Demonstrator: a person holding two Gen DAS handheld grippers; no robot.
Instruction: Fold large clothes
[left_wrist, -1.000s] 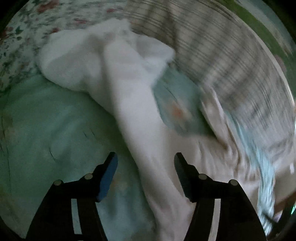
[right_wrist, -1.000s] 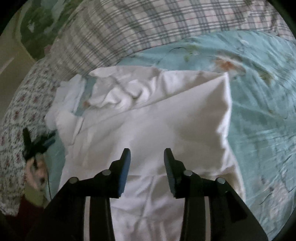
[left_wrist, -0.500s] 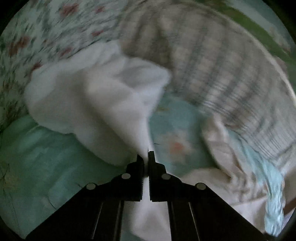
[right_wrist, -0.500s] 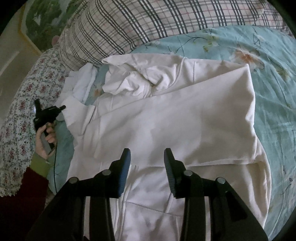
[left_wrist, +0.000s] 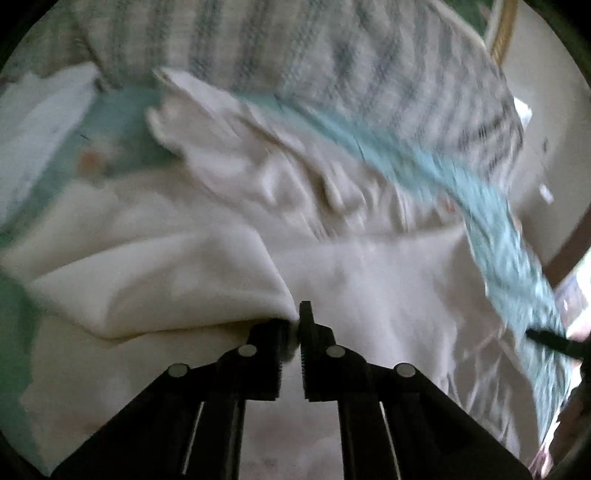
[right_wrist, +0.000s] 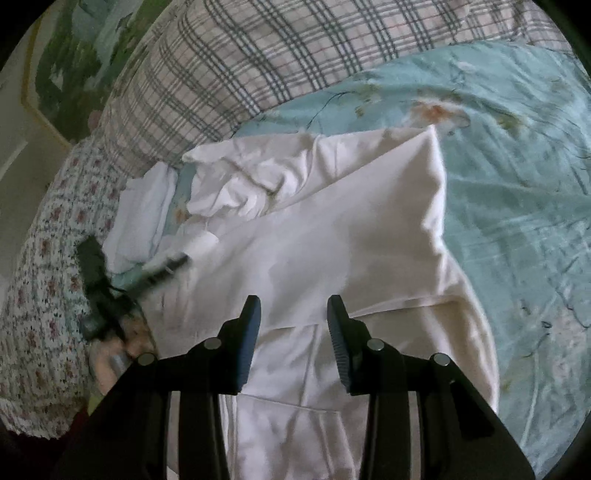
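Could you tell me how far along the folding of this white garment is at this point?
One side of the white hoodie already lies folded across its body. The left gripper is shut on the sleeve, carrying it inward; the right gripper hovers open. The crumpled hood and lengthwise folds remain.

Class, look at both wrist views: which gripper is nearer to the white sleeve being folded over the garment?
Left. The left gripper is shut on the white sleeve, carrying it across the garment. The right gripper hovers open above the garment's middle, apart from the sleeve.
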